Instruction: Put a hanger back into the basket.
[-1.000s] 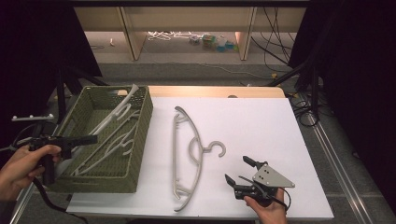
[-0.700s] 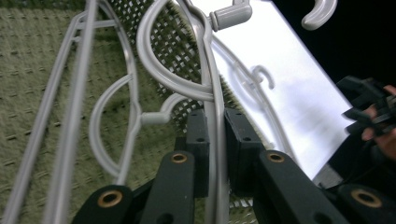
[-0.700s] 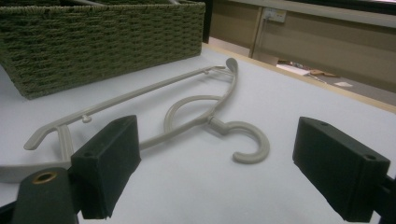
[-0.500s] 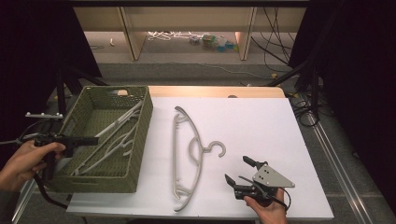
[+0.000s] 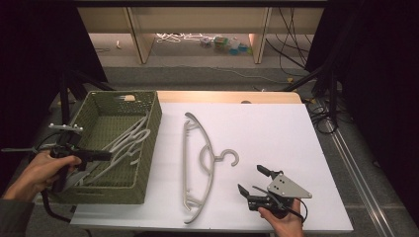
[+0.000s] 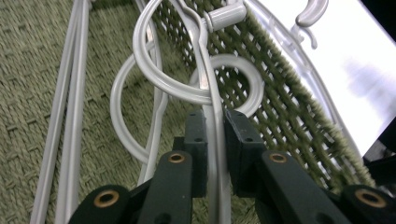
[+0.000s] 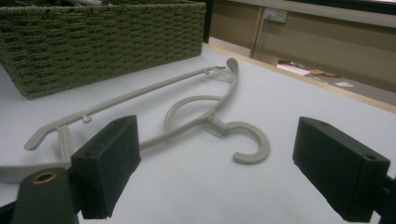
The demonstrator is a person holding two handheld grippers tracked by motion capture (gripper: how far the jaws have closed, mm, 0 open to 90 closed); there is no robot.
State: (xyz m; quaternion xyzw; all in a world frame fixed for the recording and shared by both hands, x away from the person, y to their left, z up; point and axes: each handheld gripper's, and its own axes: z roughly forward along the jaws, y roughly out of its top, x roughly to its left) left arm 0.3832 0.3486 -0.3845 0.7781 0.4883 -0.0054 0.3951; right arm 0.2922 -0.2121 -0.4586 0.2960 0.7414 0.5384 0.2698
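A green woven basket [image 5: 154,140] stands at the table's left with several grey plastic hangers [image 5: 129,143] lying in it. My left gripper [image 5: 107,156] reaches into the basket over its left rim. In the left gripper view, the left gripper [image 6: 215,123] is shut on the thin bar of one hanger [image 6: 205,60], beside the basket's woven wall [image 6: 280,93]. Another grey hanger [image 5: 187,148] lies flat on the white table, right of the basket. My right gripper [image 5: 250,178] rests open near the front edge, pointing at that hanger [image 7: 212,122]; nothing is between its pads [image 7: 112,158].
The white table top [image 5: 276,128] stretches right of the flat hanger. Beyond the far edge are wooden shelf legs and small clutter on the floor [image 5: 222,43]. Cables and a stand's legs [image 5: 323,98] run along the right side.
My left hand has sunk and drawn back toward the basket's left rim, and the held hanger has come down from above the rim into the basket. The right gripper has not moved.
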